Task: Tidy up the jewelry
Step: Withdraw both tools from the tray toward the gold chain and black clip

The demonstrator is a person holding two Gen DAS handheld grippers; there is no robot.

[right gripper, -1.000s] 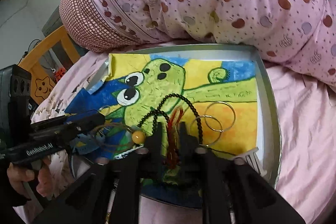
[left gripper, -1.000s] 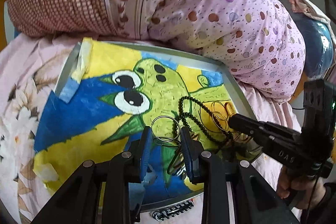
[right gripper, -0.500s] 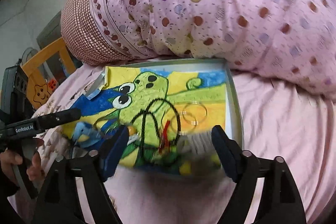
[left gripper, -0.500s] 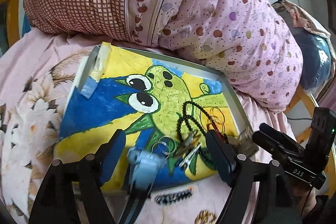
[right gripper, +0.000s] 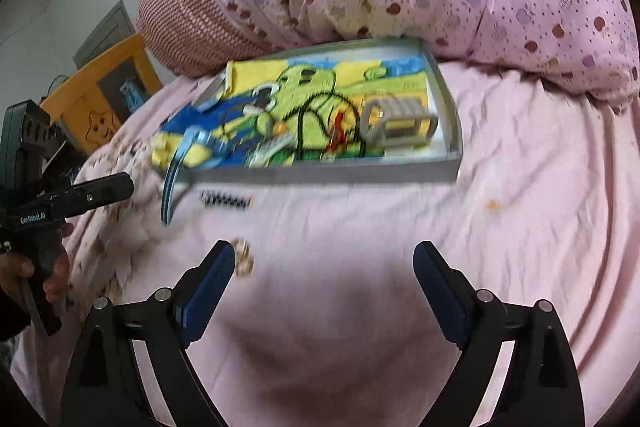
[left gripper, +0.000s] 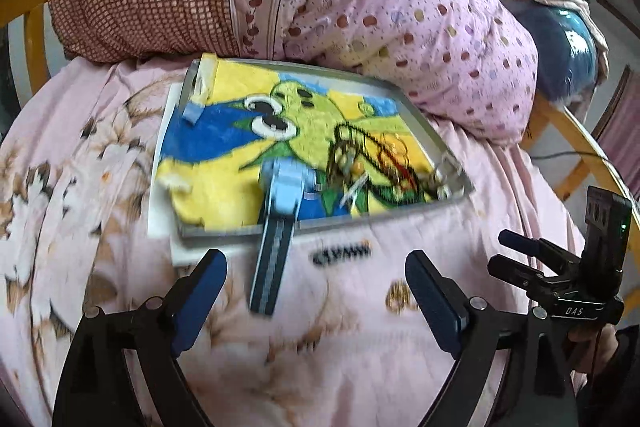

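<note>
Pink bedding [right gripper: 520, 187] spreads under both of your tongs, with a spotted quilt [left gripper: 400, 7] piled beyond. Half a second ago your left tongs [left gripper: 316, 295] hung just over the tray [left gripper: 240, 229]; now they have pulled back, spread wide and holding nothing. Ahead of them a blue watch [left gripper: 280, 199] hangs over the tray's near rim, with a small dark clip [left gripper: 342, 254] on the bed just short of the tray. The black bead necklace [left gripper: 360, 147], rings and red piece remain heaped ahead and to the right. Your right tongs [right gripper: 324, 291] have retreated too, wide apart and empty. Nothing got lifted, so sorting is barely begun.
</note>
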